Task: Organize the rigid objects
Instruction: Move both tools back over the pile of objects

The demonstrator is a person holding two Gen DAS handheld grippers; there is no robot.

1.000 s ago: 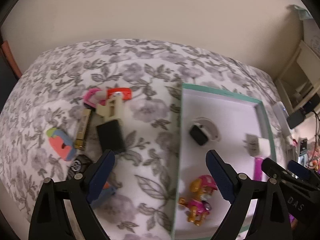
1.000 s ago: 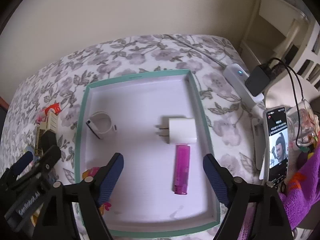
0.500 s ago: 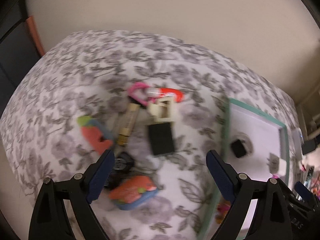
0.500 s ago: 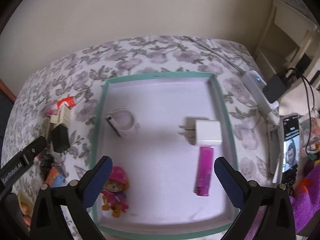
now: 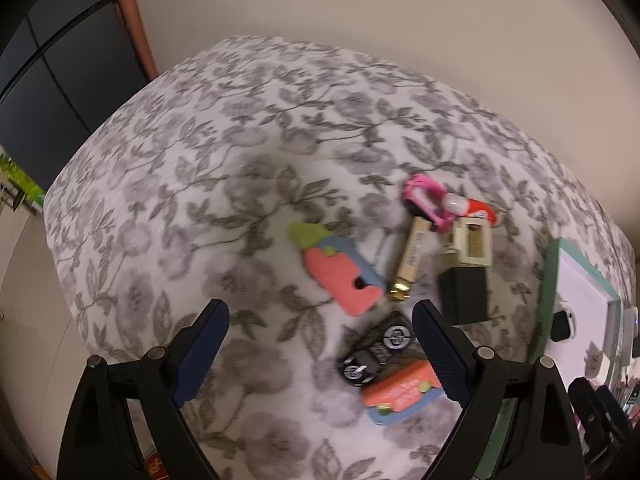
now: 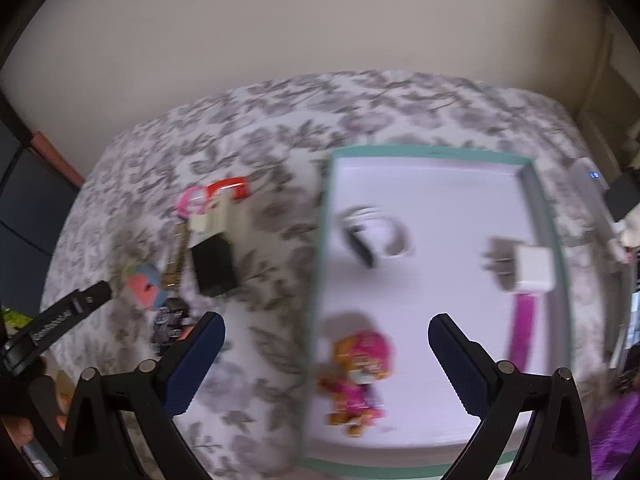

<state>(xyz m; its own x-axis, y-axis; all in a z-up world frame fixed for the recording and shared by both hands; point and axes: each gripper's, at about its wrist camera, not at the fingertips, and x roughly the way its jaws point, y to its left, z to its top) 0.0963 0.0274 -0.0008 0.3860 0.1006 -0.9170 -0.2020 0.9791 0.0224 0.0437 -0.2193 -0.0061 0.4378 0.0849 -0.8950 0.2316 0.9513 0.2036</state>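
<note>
both tools shifted left; toy car [image 5: 376, 350] lies beside left tool [image 5: 320, 354].

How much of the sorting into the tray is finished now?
Done: four things lie in the tray: a pup toy, a white charger, a magenta lighter and a watch. In hand: nothing; the left gripper and right gripper are both open and empty. Left: the pile on the cloth, such as the black block, gold tube, toy car and pink clip.
</note>
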